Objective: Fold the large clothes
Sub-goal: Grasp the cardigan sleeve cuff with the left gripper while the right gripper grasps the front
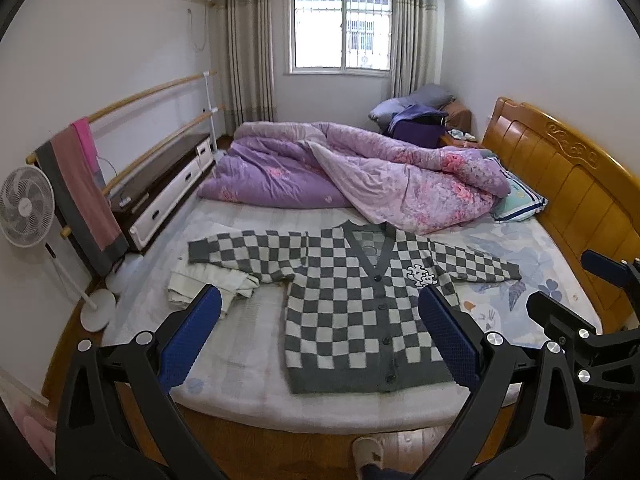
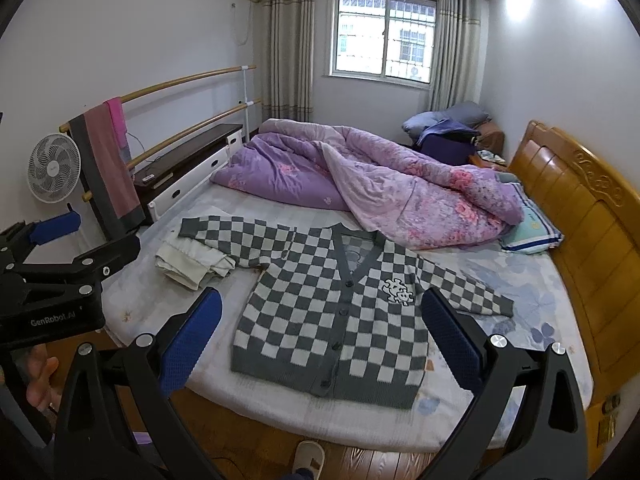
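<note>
A grey-and-white checkered cardigan lies flat and buttoned on the bed, sleeves spread to both sides, hem toward me. Under its left sleeve rests a folded cream garment. My left gripper is held open above the near edge of the bed, nothing between its blue pads. My right gripper is open too, also short of the cardigan and holding nothing. Each gripper shows at the edge of the other's view: the right gripper, the left gripper.
A rumpled purple floral quilt covers the far half of the mattress. The wooden headboard is on the right. A white fan, rails with a hanging towel and a low cabinet stand left. A slipper is on the floor.
</note>
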Demonstrator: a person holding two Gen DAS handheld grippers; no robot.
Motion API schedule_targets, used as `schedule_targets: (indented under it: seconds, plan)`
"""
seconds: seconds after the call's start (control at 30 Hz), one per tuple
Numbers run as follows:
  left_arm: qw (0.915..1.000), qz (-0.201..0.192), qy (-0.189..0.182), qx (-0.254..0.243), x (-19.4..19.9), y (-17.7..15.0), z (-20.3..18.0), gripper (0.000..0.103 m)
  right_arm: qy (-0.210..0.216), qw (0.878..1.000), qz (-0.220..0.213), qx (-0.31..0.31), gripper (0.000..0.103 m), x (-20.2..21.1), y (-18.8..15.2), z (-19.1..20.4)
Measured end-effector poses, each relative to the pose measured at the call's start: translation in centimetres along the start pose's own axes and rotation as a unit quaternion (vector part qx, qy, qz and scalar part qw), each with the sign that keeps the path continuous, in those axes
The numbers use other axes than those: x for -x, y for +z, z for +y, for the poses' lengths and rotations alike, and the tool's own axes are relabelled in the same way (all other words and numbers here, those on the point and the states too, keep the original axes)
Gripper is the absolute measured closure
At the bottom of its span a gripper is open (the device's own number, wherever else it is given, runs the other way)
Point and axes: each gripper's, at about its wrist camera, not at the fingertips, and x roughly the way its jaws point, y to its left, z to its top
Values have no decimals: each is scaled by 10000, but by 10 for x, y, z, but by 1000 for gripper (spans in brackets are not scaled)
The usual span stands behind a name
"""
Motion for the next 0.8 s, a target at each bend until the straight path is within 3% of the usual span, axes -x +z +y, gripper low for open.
schedule_targets:
  seconds: [0.2,0.43,0.7,0.8]
  plan:
    - [9987,355,177,326,-65,29,-10,5,319,9994,67,121,7,-56,28,-36]
    - [9945,779,193,670,-128,43,2,5,566,9978,335,94,7,-115,44,-46]
    - [9883,1051,89,1101,-198,52,56,5,512,9971,554,-133,7,-186,64,-33]
    - [9845,1102,57,1366,-232,55,97,5,201,9980,554,-238,7,-218,72,-19]
